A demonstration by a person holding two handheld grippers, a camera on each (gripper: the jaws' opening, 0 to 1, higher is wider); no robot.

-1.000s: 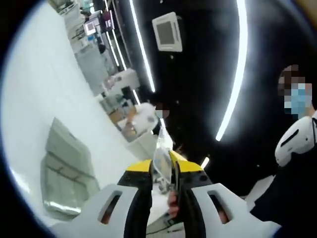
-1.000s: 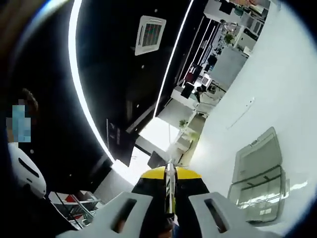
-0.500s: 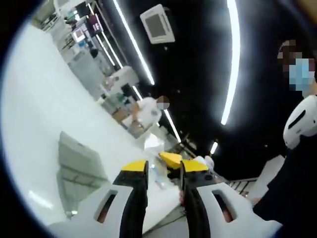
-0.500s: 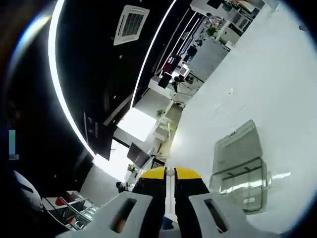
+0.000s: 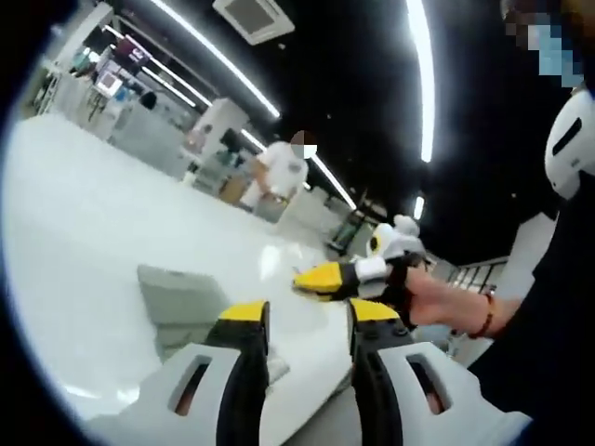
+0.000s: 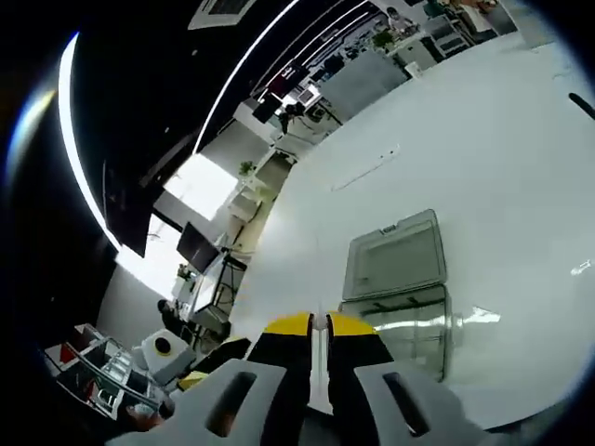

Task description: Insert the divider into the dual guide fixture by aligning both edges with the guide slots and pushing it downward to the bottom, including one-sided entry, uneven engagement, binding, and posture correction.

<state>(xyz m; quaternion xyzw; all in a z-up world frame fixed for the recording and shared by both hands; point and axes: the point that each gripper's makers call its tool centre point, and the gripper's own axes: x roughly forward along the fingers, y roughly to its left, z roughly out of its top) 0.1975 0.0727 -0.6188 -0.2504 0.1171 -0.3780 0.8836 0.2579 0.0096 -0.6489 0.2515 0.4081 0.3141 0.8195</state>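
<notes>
My left gripper [image 5: 307, 316] stands open, with nothing between its yellow-tipped jaws. Just beyond it, my right gripper [image 5: 319, 278] reaches in from the right, held by a gloved hand [image 5: 418, 293]. In the right gripper view, the right gripper [image 6: 319, 327] is shut on the thin clear divider [image 6: 319, 372], which shows as a pale strip edge-on between the jaws. The clear fixture box [image 6: 402, 316] stands on the white table [image 6: 502, 167] ahead of those jaws, its lid [image 6: 395, 260] folded back. The same box [image 5: 181, 297] lies to the left of the left jaw.
The white table [image 5: 84, 242] spreads wide around the box. A person in a white top [image 5: 279, 172] stands at the far end by benches and screens. Another person in dark clothes [image 5: 558, 307] is close on the right. A small dark mark [image 6: 581, 104] lies on the table.
My left gripper opened and let go of the clear divider it held a second ago. The right gripper stayed shut on it. Both views swung down toward the table.
</notes>
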